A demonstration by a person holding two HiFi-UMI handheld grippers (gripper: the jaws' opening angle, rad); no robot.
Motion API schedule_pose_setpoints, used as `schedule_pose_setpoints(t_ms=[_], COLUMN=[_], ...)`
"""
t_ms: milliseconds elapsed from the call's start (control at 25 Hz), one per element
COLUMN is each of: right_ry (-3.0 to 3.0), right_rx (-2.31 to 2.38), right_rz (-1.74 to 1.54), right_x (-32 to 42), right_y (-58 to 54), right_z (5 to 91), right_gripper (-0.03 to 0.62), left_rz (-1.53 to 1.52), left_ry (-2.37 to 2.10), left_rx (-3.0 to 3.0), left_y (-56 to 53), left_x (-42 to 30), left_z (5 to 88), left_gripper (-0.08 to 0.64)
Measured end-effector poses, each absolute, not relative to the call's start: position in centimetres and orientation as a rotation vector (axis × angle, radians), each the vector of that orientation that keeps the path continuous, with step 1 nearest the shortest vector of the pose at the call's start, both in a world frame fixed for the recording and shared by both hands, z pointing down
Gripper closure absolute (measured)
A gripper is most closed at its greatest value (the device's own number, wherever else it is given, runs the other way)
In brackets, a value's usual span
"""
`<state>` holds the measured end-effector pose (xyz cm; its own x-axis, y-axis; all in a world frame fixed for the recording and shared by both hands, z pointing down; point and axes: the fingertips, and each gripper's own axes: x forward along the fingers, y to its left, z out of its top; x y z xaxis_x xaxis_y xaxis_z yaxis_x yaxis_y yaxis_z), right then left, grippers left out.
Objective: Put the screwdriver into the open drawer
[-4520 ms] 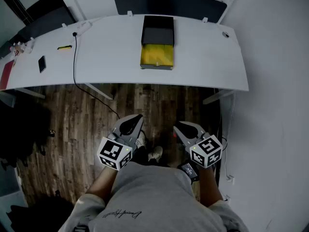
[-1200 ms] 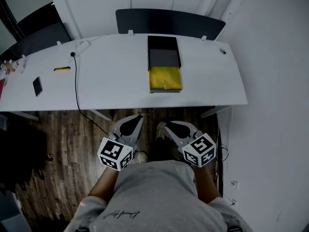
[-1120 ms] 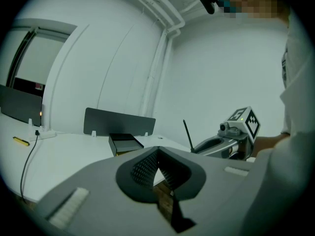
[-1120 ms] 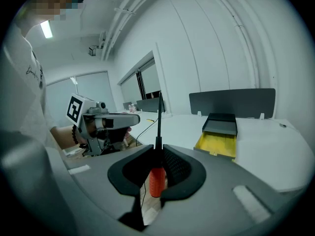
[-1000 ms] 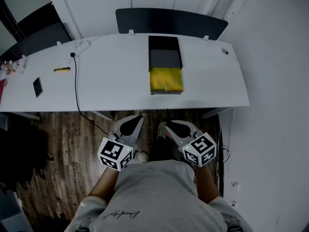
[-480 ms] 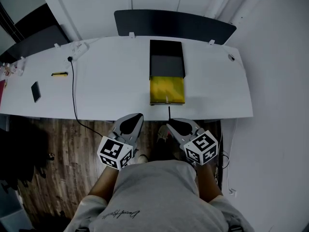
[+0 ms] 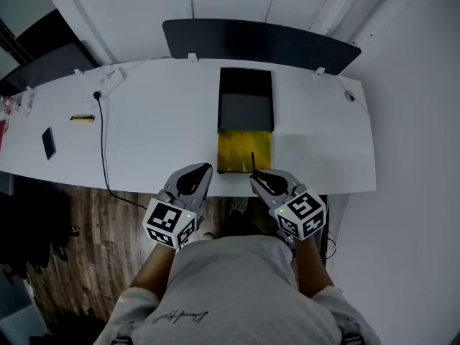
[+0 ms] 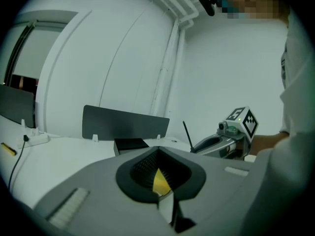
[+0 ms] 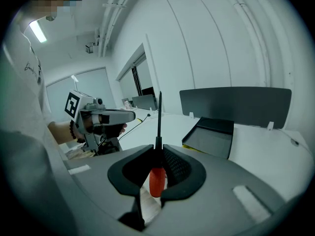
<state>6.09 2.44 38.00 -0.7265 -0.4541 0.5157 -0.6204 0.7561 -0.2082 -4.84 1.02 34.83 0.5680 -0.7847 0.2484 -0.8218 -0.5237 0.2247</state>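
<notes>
My right gripper (image 7: 263,181) has its jaws closed on the screwdriver with a red handle and a thin dark shaft (image 9: 156,180). The handle sits between the two pads, and the shaft stands out past the jaw tips. In the head view the end of the shaft shows against the front part of the yellow open drawer (image 7: 244,149). This drawer is pulled out of a black box-shaped cabinet (image 7: 246,95) on the long white desk (image 7: 151,131). The screwdriver is in the gripper, not lying in the drawer.

My left gripper (image 7: 194,178) is just beside the right one, at the near edge of the desk, left of the drawer. Its jaws meet at the tips and hold nothing; only the yellow of the drawer shows through the hollow between them.

A thin black cable (image 7: 101,146) runs across the left part of the desk.
</notes>
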Motion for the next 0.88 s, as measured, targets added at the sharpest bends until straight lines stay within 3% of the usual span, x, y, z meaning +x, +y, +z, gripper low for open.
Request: schedule_pose_setpoints(t_ms=[880], right_ry=[-2.562], right_rx=[0.7], right_rz=[0.53], right_x=[11.1], right_y=[-6.8], right_z=[38.5], right_gripper=[0.518], left_rz=[0.179], left_ry=[-1.426], left_rx=[2.396], left_y=[-7.6], left_x=[-0.6], left_z=[35.1], left_gripper=[0.558])
